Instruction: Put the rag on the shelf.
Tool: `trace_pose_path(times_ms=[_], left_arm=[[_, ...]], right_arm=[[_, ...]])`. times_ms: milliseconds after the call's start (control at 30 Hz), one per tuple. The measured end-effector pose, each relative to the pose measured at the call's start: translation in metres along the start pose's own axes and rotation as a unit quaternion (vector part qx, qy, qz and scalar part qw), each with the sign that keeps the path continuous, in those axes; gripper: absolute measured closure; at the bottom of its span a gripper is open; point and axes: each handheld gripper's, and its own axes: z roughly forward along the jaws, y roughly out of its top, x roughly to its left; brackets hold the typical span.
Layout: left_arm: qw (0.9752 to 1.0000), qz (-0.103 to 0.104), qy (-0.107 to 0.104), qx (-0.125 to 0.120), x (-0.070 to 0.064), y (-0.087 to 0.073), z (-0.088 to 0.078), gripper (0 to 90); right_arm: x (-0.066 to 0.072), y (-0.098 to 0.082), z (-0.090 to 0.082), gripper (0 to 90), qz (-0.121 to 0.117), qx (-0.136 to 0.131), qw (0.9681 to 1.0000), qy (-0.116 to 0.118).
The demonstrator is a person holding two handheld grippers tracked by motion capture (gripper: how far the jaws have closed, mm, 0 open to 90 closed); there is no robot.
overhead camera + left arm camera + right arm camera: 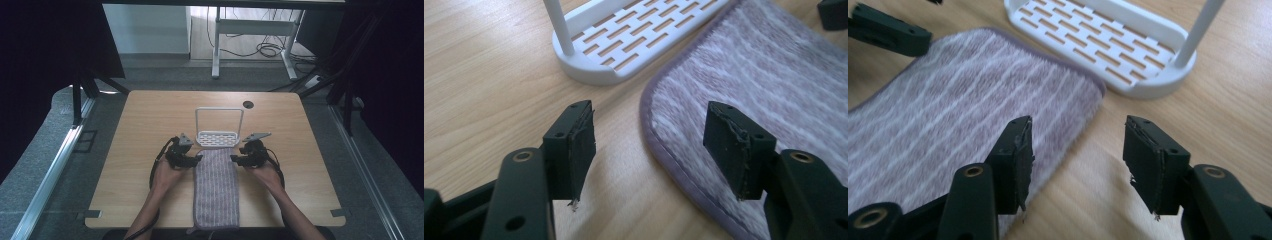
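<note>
A purple towel with pale stripes (216, 187) lies flat, running from the table's front edge up to a white rack (219, 139) with a slotted base and an upright frame. My left gripper (197, 159) stands open at the towel's far left corner. In the left gripper view, the left gripper (651, 125) straddles the hem of the towel (764, 85), one jaw over the wood and one over the cloth. My right gripper (234, 160) is open at the far right corner. In the right gripper view, the right gripper (1075, 135) straddles the edge of the towel (963, 105), just short of the rack (1108, 45).
The wooden table (145, 125) has a round cable hole (248, 104) at the back. Past its far edge stand a white desk frame (250, 30) and floor cables. The other gripper's jaw tip (893, 35) reaches in over the towel's far corner.
</note>
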Motion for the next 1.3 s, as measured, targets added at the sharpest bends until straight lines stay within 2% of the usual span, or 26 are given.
trace_pose_path(times_ms=[33, 200, 233, 267, 300, 333, 433, 467, 533, 633, 700, 767, 833, 900, 933, 1000, 1033, 1300], left_arm=[[1.0, -0.004, -0.003, 0.001, 0.0, 0.0, 0.002, 38.2], [0.9998, 0.009, 0.005, 0.017, -0.003, -0.001, 0.014, 37.7], [0.9998, 0.002, -0.005, 0.017, -0.003, -0.002, 0.017, 39.2], [0.9998, 0.002, -0.005, 0.017, -0.003, -0.002, 0.017, 41.5], [0.9998, -0.008, -0.014, 0.014, -0.002, -0.003, 0.018, 43.7], [0.9998, -0.011, -0.015, 0.009, -0.003, -0.004, 0.018, 45.7], [0.9996, -0.014, -0.025, 0.007, -0.007, -0.004, 0.017, 61.7], [0.9995, -0.014, -0.026, 0.009, -0.009, -0.003, 0.016, 61.7], [0.999, -0.024, -0.038, 0.007, -0.01, -0.004, 0.016, 71.5], [0.9982, -0.041, -0.043, 0.01, -0.011, -0.003, 0.016, 79.8], [0.998, -0.044, -0.043, 0.012, -0.011, -0.003, 0.016, 81.2], [0.9974, -0.048, -0.051, 0.016, -0.009, -0.002, 0.016, 81.5], [0.9972, -0.049, -0.055, 0.009, -0.007, -0.002, 0.014, 81.5], [0.9975, -0.043, -0.056, -0.006, -0.009, 0.0, 0.006, 81.5], [0.9975, -0.043, -0.056, -0.006, -0.009, 0.0, 0.006, 81.5], [0.9976, -0.03, -0.057, -0.025, -0.01, 0.008, -0.008, 81.4], [0.9973, -0.03, -0.058, -0.032, -0.011, 0.01, -0.011, 81.4], [0.9968, -0.005, -0.056, -0.057, -0.013, 0.031, -0.036, 81.3]], right_arm=[[0.0, 0.0, 0.003, 46.1, 0.004, 0.002, 1.0, -0.001], [-0.001, -0.001, 0.015, 46.4, 0.006, 0.008, 0.9999, -0.002], [-0.001, -0.001, 0.016, 46.9, 0.005, 0.009, 0.9999, -0.003], [-0.001, -0.001, 0.016, 46.9, 0.005, 0.009, 0.9999, -0.003], [0.002, -0.002, 0.02, 49.6, -0.006, 0.019, 0.9998, -0.005], [0.003, -0.003, 0.021, 50.9, -0.013, 0.015, 0.9998, -0.007], [0.007, -0.003, 0.02, 64.3, -0.019, 0.017, 0.9997, 0.002], [0.007, -0.003, 0.02, 64.3, -0.019, 0.017, 0.9997, 0.002], [0.01, -0.004, 0.02, 76.3, -0.023, 0.017, 0.9995, 0.011], [0.014, -0.005, 0.02, 83.8, -0.039, 0.013, 0.9991, 0.013], [0.015, -0.005, 0.019, 84.7, -0.04, 0.014, 0.9991, 0.01], [0.016, -0.005, 0.014, 86.0, -0.048, 0.004, 0.9988, 0.01], [0.015, -0.002, 0.009, 86.1, -0.049, -0.004, 0.9987, 0.015], [0.015, 0.001, 0.001, 86.1, -0.051, -0.012, 0.9984, 0.021], [0.014, 0.002, -0.001, 86.1, -0.052, -0.015, 0.9982, 0.023], [0.014, 0.005, -0.008, 86.0, -0.055, -0.021, 0.9979, 0.027], [0.013, 0.007, -0.012, 86.0, -0.053, -0.026, 0.9978, 0.03], [0.01, 0.02, -0.035, 85.8, -0.051, -0.053, 0.9963, 0.043]])
